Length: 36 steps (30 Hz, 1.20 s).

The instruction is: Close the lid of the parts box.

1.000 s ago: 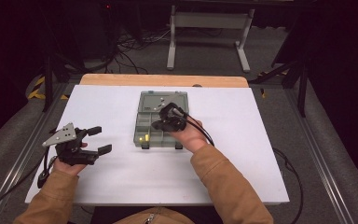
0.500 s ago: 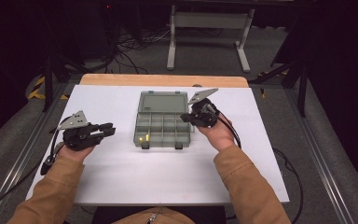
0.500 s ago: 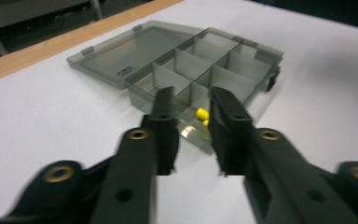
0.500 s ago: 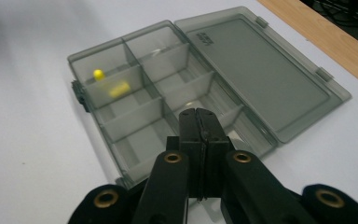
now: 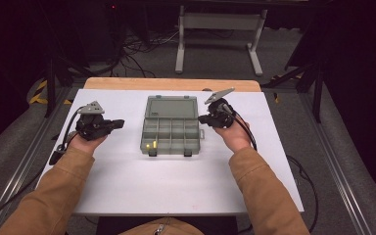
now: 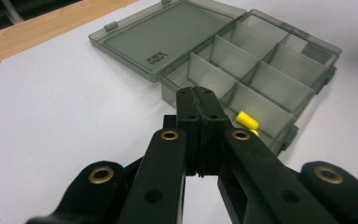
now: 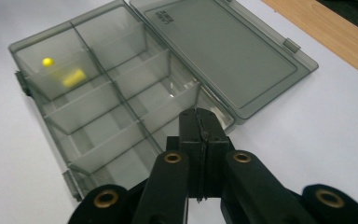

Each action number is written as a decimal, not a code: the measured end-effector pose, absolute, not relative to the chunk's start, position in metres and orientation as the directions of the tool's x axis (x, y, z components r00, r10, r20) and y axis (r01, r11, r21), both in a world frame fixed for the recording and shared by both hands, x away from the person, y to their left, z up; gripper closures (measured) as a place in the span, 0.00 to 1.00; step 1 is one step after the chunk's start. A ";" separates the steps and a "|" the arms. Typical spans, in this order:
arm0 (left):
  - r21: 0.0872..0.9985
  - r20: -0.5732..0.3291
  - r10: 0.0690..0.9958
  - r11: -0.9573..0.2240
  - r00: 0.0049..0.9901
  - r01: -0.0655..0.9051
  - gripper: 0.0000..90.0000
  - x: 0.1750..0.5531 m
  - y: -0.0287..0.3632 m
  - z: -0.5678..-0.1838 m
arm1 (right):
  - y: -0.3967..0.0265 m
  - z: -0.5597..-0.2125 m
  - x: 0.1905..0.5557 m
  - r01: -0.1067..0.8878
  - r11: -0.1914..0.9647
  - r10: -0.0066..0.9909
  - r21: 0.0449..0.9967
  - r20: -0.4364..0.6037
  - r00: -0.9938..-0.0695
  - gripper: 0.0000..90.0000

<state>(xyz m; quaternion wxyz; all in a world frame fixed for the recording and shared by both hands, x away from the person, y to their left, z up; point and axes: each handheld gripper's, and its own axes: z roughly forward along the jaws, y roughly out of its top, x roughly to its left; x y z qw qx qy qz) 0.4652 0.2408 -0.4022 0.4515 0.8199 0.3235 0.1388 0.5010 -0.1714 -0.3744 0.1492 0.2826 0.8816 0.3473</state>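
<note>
Open compartment box (image 5: 170, 128) lies between grippers, long axis front-back. Left gripper (image 5: 118, 123) and right gripper (image 5: 201, 118): jaws fully closed, empty; right nearer, beside lid (image 5: 172, 106).

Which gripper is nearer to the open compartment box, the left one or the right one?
Right. The right gripper is just beside the right edge of the compartment box, near its open lid. The left gripper is farther off, over the white table on the box's left.
</note>
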 end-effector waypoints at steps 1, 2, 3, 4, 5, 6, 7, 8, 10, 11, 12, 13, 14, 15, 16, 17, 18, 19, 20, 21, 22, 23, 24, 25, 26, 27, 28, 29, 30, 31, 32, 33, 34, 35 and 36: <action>0.830 -0.064 0.656 -0.383 0.752 0.405 1.00 0.465 0.241 -0.402 | -0.171 -0.374 0.503 0.400 0.600 0.606 0.693 -0.067 -0.792 1.00; 0.827 -0.071 0.657 -0.382 0.751 0.413 1.00 0.468 0.240 -0.403 | -0.171 -0.374 0.503 0.400 0.600 0.606 0.693 -0.067 -0.792 1.00; 0.823 -0.066 0.658 -0.389 0.750 0.414 1.00 0.472 0.240 -0.403 | -0.172 -0.375 0.504 0.401 0.599 0.610 0.693 -0.070 -0.790 1.00; 0.819 -0.059 0.663 -0.395 0.746 0.416 1.00 0.476 0.240 -0.403 | -0.172 -0.375 0.506 0.402 0.601 0.612 0.691 -0.074 -0.787 1.00; 0.815 -0.069 0.670 -0.390 0.739 0.429 1.00 0.479 0.239 -0.404 | -0.174 -0.376 0.510 0.408 0.600 0.620 0.688 -0.079 -0.780 1.00; 0.812 -0.081 0.676 -0.381 0.732 0.442 1.00 0.487 0.240 -0.405 | -0.175 -0.376 0.512 0.418 0.595 0.626 0.686 -0.070 -0.776 1.00; 0.812 -0.081 0.676 -0.381 0.732 0.442 1.00 0.487 0.240 -0.405 | -0.175 -0.376 0.512 0.418 0.595 0.626 0.686 -0.070 -0.776 1.00; 0.812 -0.085 0.678 -0.377 0.730 0.445 1.00 0.490 0.240 -0.406 | -0.177 -0.377 0.516 0.428 0.586 0.637 0.687 -0.065 -0.768 1.00; 0.802 -0.093 0.690 -0.375 0.718 0.465 1.00 0.496 0.238 -0.406 | -0.177 -0.377 0.518 0.433 0.584 0.642 0.687 -0.064 -0.764 1.00; 0.801 -0.096 0.696 -0.371 0.712 0.471 1.00 0.499 0.237 -0.406 | -0.178 -0.377 0.520 0.435 0.581 0.645 0.687 -0.064 -0.761 1.00; 0.798 -0.098 0.695 -0.373 0.712 0.473 1.00 0.501 0.237 -0.406 | -0.179 -0.378 0.522 0.437 0.579 0.648 0.689 -0.062 -0.759 1.00; 0.795 -0.097 0.698 -0.375 0.710 0.477 1.00 0.505 0.236 -0.406 | -0.179 -0.378 0.525 0.443 0.574 0.653 0.689 -0.058 -0.755 1.00; 0.797 -0.101 0.701 -0.368 0.706 0.480 1.00 0.507 0.235 -0.407 | -0.179 -0.378 0.525 0.443 0.574 0.653 0.689 -0.058 -0.755 1.00; 0.788 -0.109 0.700 -0.373 0.706 0.491 1.00 0.509 0.234 -0.408 | -0.181 -0.379 0.529 0.452 0.565 0.661 0.690 -0.050 -0.749 1.00; 0.781 -0.105 0.702 -0.381 0.704 0.496 1.00 0.512 0.232 -0.409 | -0.181 -0.379 0.529 0.452 0.565 0.661 0.690 -0.050 -0.749 1.00; 0.776 -0.101 0.704 -0.386 0.703 0.498 1.00 0.515 0.231 -0.410 | -0.181 -0.379 0.532 0.457 0.560 0.665 0.691 -0.046 -0.746 1.00; 0.770 -0.095 0.707 -0.394 0.701 0.502 1.00 0.518 0.230 -0.412 | -0.182 -0.380 0.533 0.459 0.555 0.667 0.693 -0.041 -0.744 1.00; 0.764 -0.101 0.708 -0.394 0.699 0.510 1.00 0.522 0.229 -0.413 | -0.182 -0.381 0.535 0.461 0.554 0.669 0.693 -0.040 -0.743 1.00; 0.762 -0.096 0.711 -0.398 0.697 0.511 1.00 0.524 0.228 -0.414 | -0.183 -0.382 0.537 0.462 0.553 0.671 0.693 -0.042 -0.740 1.00; 0.762 -0.095 0.711 -0.399 0.697 0.510 1.00 0.526 0.228 -0.415 | -0.183 -0.383 0.539 0.461 0.555 0.672 0.693 -0.047 -0.739 1.00; 0.759 -0.098 0.714 -0.397 0.694 0.516 1.00 0.529 0.227 -0.415 | -0.184 -0.384 0.541 0.461 0.556 0.673 0.692 -0.050 -0.737 1.00; 0.750 -0.096 0.719 -0.402 0.689 0.525 1.00 0.533 0.226 -0.416 | -0.184 -0.387 0.545 0.463 0.560 0.675 0.688 -0.055 -0.735 1.00; 0.750 -0.096 0.719 -0.402 0.689 0.525 1.00 0.533 0.226 -0.416 | -0.184 -0.387 0.545 0.463 0.560 0.675 0.688 -0.055 -0.735 1.00; 0.750 -0.098 0.722 -0.399 0.685 0.528 1.00 0.535 0.225 -0.417 | -0.184 -0.388 0.547 0.464 0.561 0.677 0.686 -0.058 -0.733 1.00; 0.746 -0.107 0.725 -0.394 0.681 0.537 1.00 0.538 0.223 -0.418 | -0.184 -0.390 0.550 0.469 0.561 0.681 0.682 -0.058 -0.730 1.00; 0.746 -0.107 0.725 -0.394 0.681 0.537 1.00 0.538 0.223 -0.418 | -0.184 -0.390 0.550 0.469 0.561 0.681 0.682 -0.058 -0.730 1.00; 0.745 -0.095 0.727 -0.401 0.680 0.533 1.00 0.540 0.222 -0.417 | -0.185 -0.391 0.552 0.463 0.566 0.678 0.682 -0.066 -0.732 1.00; 0.747 -0.095 0.729 -0.398 0.678 0.532 1.00 0.541 0.221 -0.417 | -0.184 -0.392 0.553 0.466 0.565 0.682 0.681 -0.067 -0.728 1.00; 0.750 -0.099 0.731 -0.392 0.676 0.533 1.00 0.542 0.220 -0.418 | -0.184 -0.392 0.554 0.468 0.564 0.684 0.680 -0.067 -0.726 1.00; 0.753 -0.101 0.734 -0.385 0.672 0.534 1.00 0.543 0.220 -0.418 | -0.184 -0.392 0.555 0.466 0.567 0.682 0.679 -0.071 -0.727 1.00; 0.748 -0.114 0.735 -0.379 0.668 0.545 1.00 0.545 0.220 -0.419 | -0.184 -0.393 0.556 0.465 0.568 0.683 0.679 -0.074 -0.726 1.00; 0.743 -0.124 0.738 -0.373 0.663 0.555 1.00 0.546 0.219 -0.420 | -0.183 -0.393 0.557 0.465 0.569 0.683 0.678 -0.075 -0.726 1.00; 0.742 -0.128 0.740 -0.370 0.660 0.559 1.00 0.547 0.218 -0.421 | -0.183 -0.394 0.558 0.466 0.571 0.684 0.676 -0.078 -0.725 1.00; 0.740 -0.123 0.747 -0.370 0.653 0.562 1.00 0.549 0.217 -0.421 | -0.182 -0.394 0.559 0.465 0.573 0.684 0.674 -0.081 -0.725 1.00; 0.740 -0.125 0.750 -0.366 0.650 0.564 1.00 0.549 0.216 -0.421 | -0.181 -0.395 0.560 0.464 0.578 0.682 0.671 -0.086 -0.726 1.00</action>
